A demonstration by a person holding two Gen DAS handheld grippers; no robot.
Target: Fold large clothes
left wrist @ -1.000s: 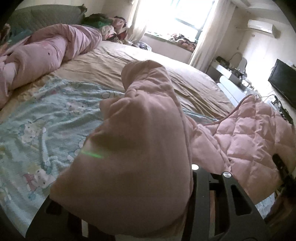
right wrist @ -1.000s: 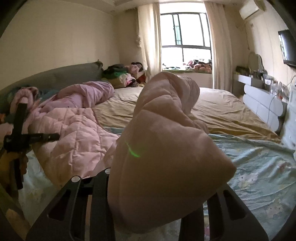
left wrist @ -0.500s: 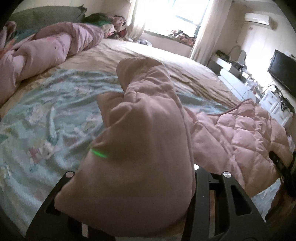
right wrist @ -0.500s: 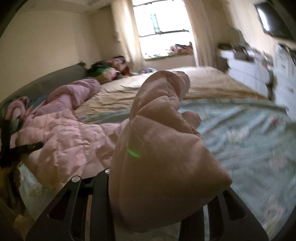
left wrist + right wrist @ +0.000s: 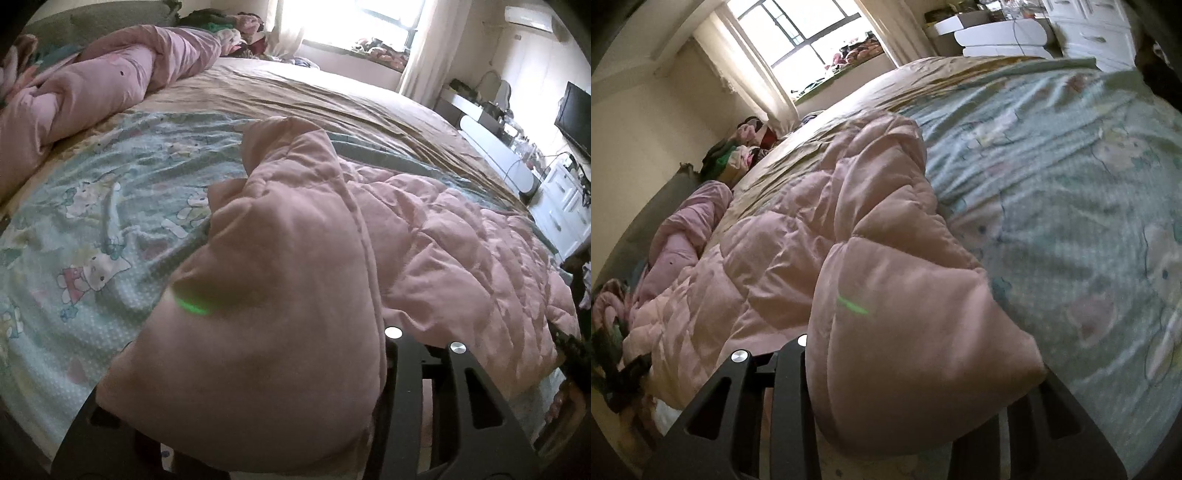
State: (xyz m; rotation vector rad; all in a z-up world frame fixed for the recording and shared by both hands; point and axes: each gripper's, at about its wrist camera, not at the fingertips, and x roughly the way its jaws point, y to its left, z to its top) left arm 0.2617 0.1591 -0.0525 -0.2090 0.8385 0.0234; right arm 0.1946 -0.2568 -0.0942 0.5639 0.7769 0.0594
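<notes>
Here the left tongs (image 5: 258,417) are clamped on a fat bunch of the pink quilted coat (image 5: 443,236), and the right tongs (image 5: 912,424) grip another bunch of it in the same way, the padded cloth bulging out between the black fingers (image 5: 402,402) of each. The coat lies spread on the bed (image 5: 314,96), over the pale green cartoon sheet (image 5: 92,221), with its near end gathered in the two grips. To do this step well, I would judge that both ends should travel level and together, low over the sheet, so the doubled half lands square on the flat half and traps little air; puffy filling tends to spring back, so pressing down before letting go seems wise. The fabric is soft and matte, stitched into plump diamond pockets, and it creases into rounded rolls, not sharp folds. Beyond it the sheet is thin and rippled, then a tan bedspread (image 5: 886,77) with long wrinkles. Farther off a twisted pink duvet (image 5: 110,81) lies against the headboard, under a bright window (image 5: 801,33).
</notes>
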